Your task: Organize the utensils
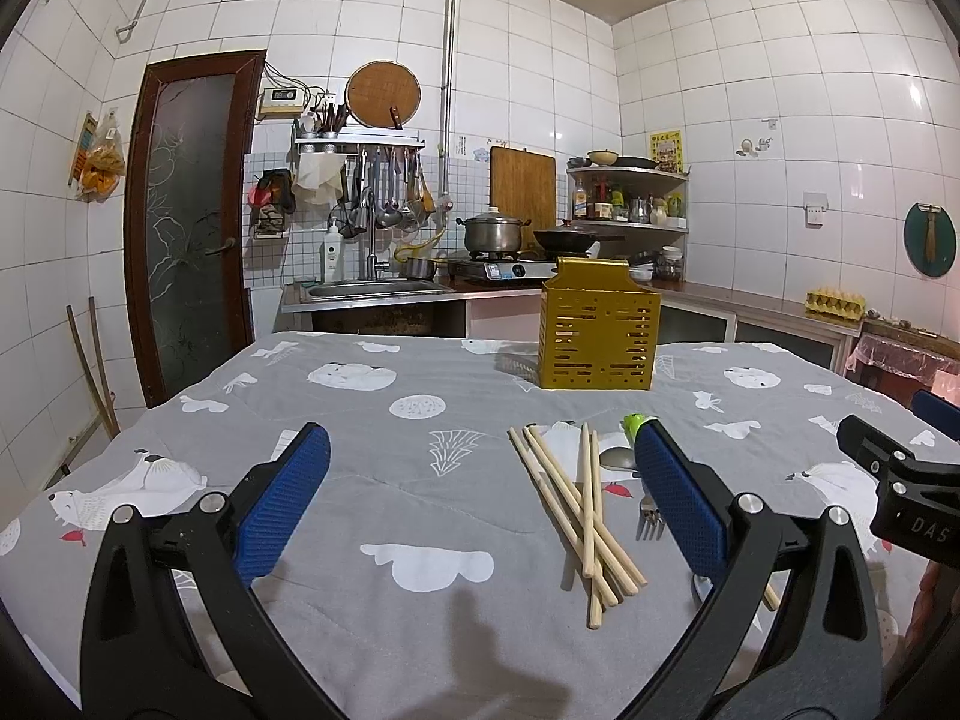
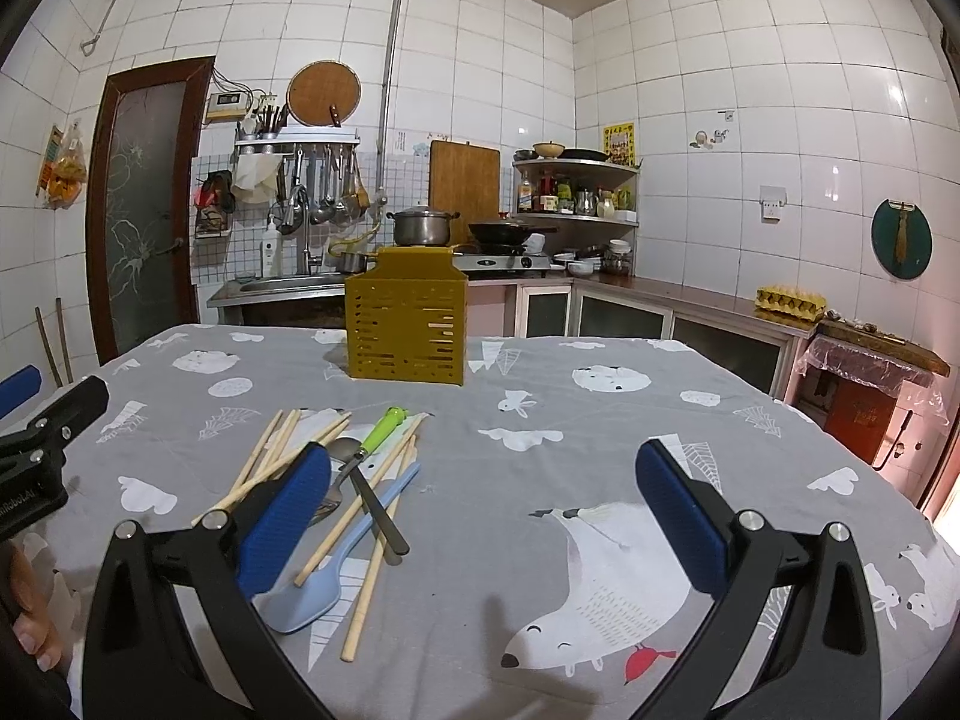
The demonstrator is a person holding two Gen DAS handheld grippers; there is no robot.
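With both the left gripper (image 1: 480, 480) and right gripper (image 2: 480, 492) spread wide and holding nothing, the crossed chopsticks (image 2: 336, 480), spoon and fork heap at the yellow caddy's (image 2: 407, 315) six o'clock risks scattering if one piece is dragged out.

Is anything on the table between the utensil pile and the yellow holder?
Nothing visible. Only bare patterned cloth lies between the utensil pile and the yellow holder. Both grippers are open and empty, near the pile.
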